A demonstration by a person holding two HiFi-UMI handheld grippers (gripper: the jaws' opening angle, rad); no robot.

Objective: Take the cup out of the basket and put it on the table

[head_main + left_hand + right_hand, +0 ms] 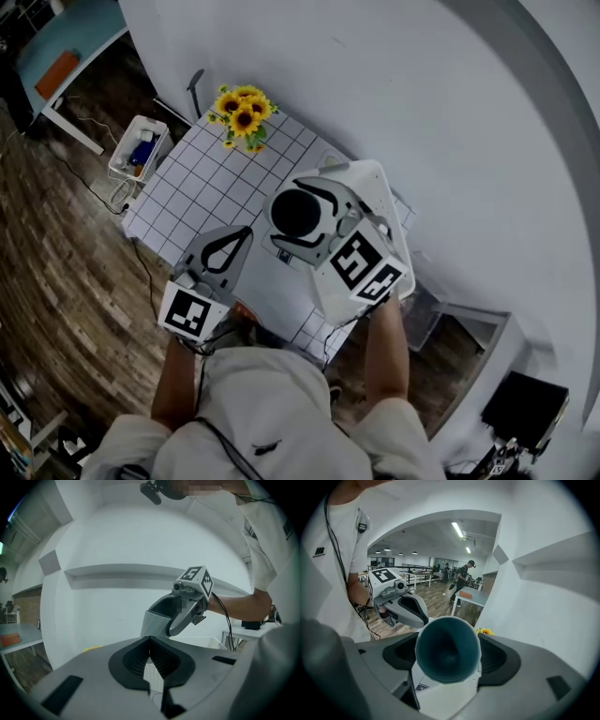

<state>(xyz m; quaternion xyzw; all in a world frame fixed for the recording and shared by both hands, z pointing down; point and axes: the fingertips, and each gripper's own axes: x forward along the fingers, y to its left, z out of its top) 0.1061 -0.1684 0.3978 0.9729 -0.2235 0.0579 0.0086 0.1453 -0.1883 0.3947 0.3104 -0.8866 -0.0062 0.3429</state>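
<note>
A cup with a dark teal inside [296, 212] sits sideways between the jaws of my right gripper [302, 219], which is shut on it above the checked table [197, 187]. In the right gripper view the cup's mouth [447, 648] faces the camera and fills the gap of the right gripper [448, 641]. A white basket [382, 192] lies under and behind that gripper, and its rim [206, 642] also shows in the left gripper view. My left gripper [246, 232] hovers to the left of the cup, jaws shut with nothing between them [150, 641].
A bunch of sunflowers [242, 112] stands at the table's far end. A white crate [141, 145] with small items sits on the wooden floor to the left. A clear box [427, 314] stands at the right of the table. A curved white wall lies behind.
</note>
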